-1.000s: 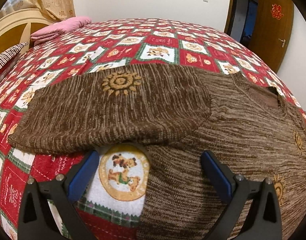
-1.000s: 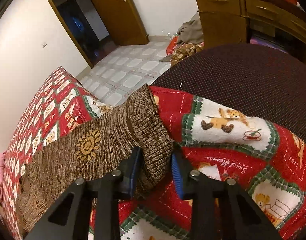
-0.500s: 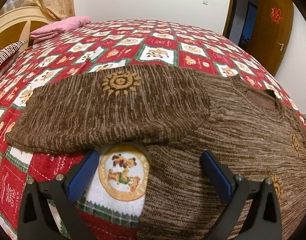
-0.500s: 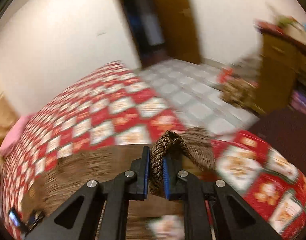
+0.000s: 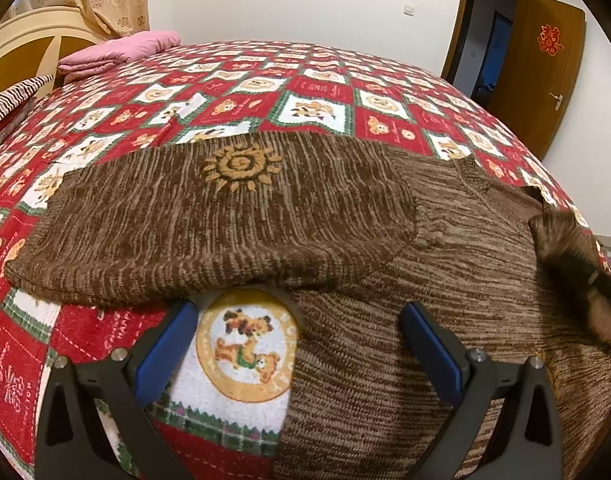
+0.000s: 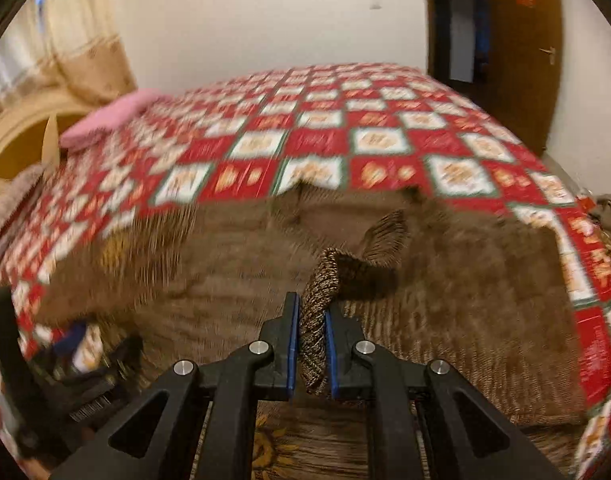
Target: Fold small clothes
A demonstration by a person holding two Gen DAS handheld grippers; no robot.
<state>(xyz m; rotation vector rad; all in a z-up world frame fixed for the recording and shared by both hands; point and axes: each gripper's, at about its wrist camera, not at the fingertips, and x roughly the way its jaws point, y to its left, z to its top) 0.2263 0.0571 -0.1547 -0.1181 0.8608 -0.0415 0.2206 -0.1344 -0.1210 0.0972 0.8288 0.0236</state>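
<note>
A brown knitted sweater [image 5: 445,264] with sun motifs lies flat on the bed. Its left sleeve [image 5: 225,224] is folded across toward the left. My left gripper [image 5: 297,344] is open and empty just above the sweater's near edge, its blue pads [image 5: 165,344] wide apart. My right gripper [image 6: 310,332] is shut on the sweater's right sleeve cuff [image 6: 317,320] and holds it lifted over the sweater body [image 6: 465,320]. The lifted sleeve shows blurred at the right of the left wrist view [image 5: 565,256].
The bed has a red, white and green bear-patterned quilt [image 5: 313,92]. A pink folded cloth [image 5: 117,50] lies by the headboard [image 5: 29,48]. A wooden door [image 5: 545,64] and dark doorway stand at the right. My left gripper shows at the left of the right wrist view [image 6: 77,344].
My right gripper closed on the right sleeve cuff, lifted it and swung it left over the sweater body. The left gripper has stayed in place, open.
</note>
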